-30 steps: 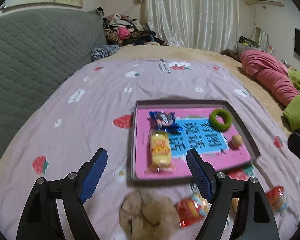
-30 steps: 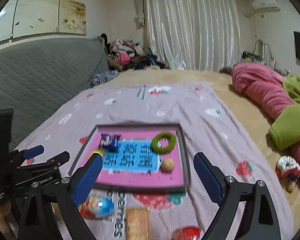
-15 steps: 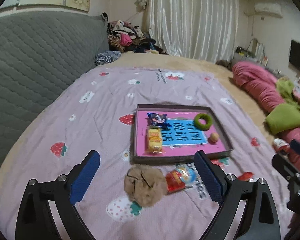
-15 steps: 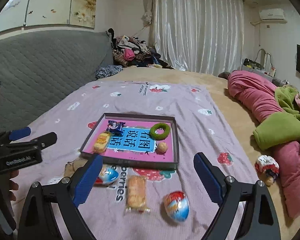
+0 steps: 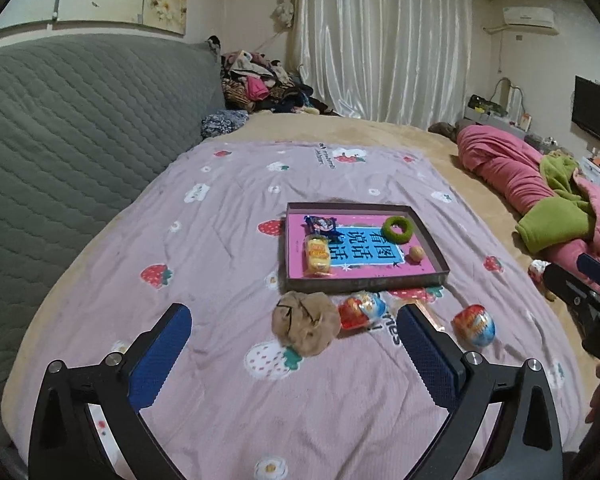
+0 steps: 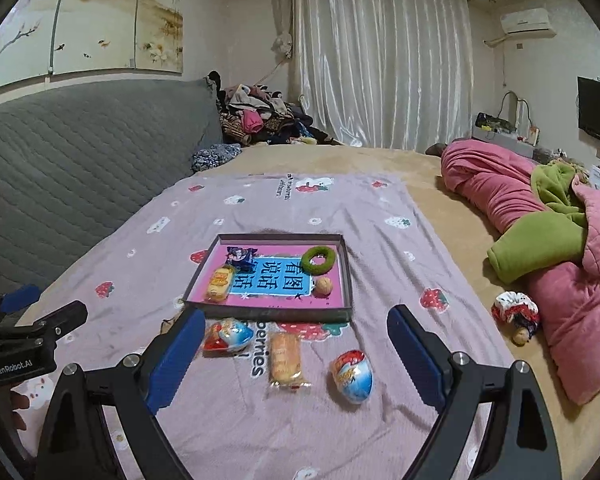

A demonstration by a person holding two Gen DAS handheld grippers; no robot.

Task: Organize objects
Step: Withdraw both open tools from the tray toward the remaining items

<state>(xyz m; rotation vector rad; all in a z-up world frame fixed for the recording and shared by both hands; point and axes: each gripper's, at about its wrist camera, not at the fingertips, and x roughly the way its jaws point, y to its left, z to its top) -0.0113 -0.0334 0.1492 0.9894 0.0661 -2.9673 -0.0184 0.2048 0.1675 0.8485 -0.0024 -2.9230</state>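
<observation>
Both grippers pulled back/up since 1 s ago; more of bed in view. Left gripper [image 5: 296,322] wide, empty; right gripper [image 6: 296,326] wide, empty. Shallow pink-lined box tray [image 6: 346,312] at 12 o'clock holds green ring [image 6: 319,259], yellow snack pack [image 6: 220,279], blue packet, small nut. Still loose on lilac strawberry-print sheet [image 6: 384,216]: tan plush [image 5: 306,322], two foil eggs [image 6: 352,370] [image 6: 228,334], wafer pack [image 6: 286,358]. Judgement: resetting before next pick. Bedroom; pink quilt at 3 o'clock.

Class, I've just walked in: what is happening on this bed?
A person is tidying small items into a shallow tray on the blanket. Both the left gripper and right gripper hang open and empty. Four items are in the tray; two foil eggs, a biscuit pack and a tan scrunchie lie outside.
</observation>
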